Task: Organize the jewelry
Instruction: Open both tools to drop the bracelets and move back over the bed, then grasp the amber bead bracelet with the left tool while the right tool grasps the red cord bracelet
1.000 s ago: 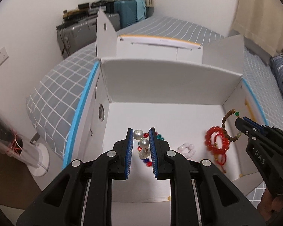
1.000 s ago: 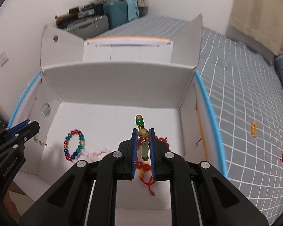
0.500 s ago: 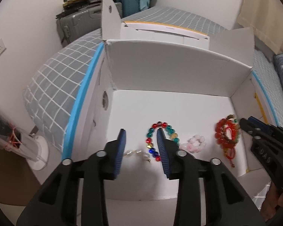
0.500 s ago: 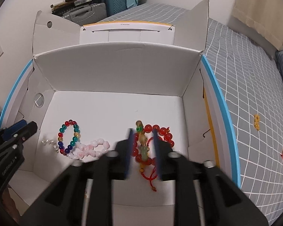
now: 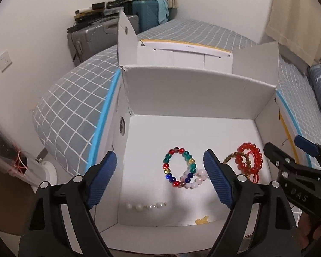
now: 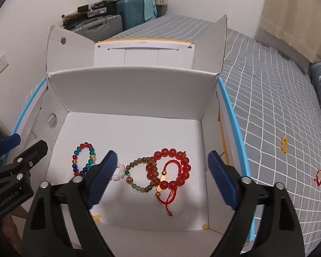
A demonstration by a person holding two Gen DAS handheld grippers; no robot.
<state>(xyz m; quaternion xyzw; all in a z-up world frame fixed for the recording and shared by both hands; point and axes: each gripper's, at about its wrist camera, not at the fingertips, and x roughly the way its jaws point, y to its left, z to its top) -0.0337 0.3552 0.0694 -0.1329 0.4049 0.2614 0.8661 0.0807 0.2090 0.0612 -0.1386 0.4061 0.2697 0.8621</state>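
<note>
While both tongs hang over the white box (image 6: 130, 90) with jaws opening and nothing between them, most jewelry already lies on its floor. Two loose pieces remain on the bed (image 6: 284, 98): a yellow trinket (image 6: 284, 145) and a red cord bracelet (image 6: 319, 177), both off to the right, nearer the right tongs (image 6: 161, 177) than the left tongs (image 5: 160, 180).

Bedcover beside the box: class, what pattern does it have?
The bedcover is grey with a white grid, clearest in the right wrist view.
</note>
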